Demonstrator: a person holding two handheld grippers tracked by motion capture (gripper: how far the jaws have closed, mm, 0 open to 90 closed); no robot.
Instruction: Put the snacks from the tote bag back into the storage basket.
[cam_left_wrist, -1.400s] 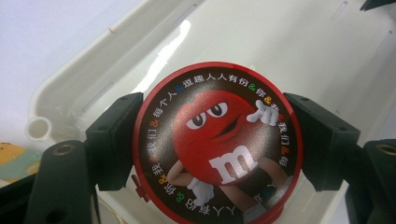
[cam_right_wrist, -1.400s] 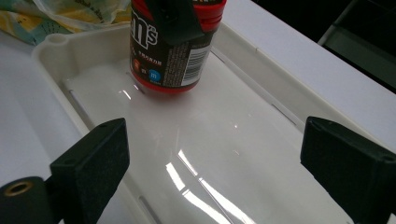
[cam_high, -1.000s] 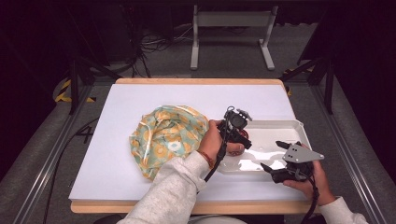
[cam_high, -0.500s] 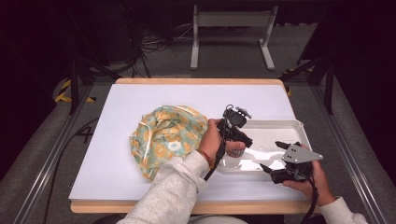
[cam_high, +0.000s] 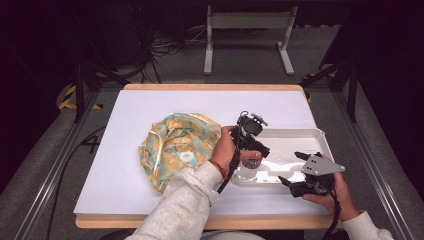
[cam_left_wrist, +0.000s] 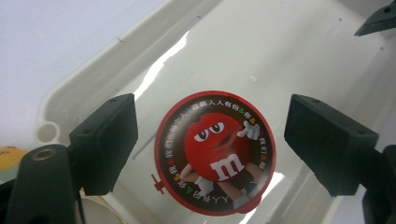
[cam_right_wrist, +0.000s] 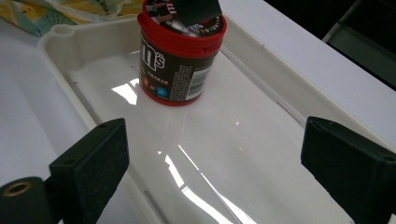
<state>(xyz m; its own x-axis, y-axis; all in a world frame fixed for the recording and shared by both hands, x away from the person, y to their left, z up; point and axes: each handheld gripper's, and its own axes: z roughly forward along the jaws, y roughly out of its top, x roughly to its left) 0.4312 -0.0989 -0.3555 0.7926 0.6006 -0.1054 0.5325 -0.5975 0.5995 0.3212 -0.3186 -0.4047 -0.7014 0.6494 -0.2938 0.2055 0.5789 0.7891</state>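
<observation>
White table (cam_high: 125, 165), candy tub (cam_right_wrist: 180, 56) standing in tray (cam_right_wrist: 261, 154), left hand-held gripper (cam_left_wrist: 210, 144) still open above

A white "m" marks the red candy tub's lid (cam_left_wrist: 215, 151).

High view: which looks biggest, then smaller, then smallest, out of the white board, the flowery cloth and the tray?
1. White board, the biggest by far.
2. Flowery cloth and tray look about alike, and hands cover part of the tray, so I can't rank them.
</observation>
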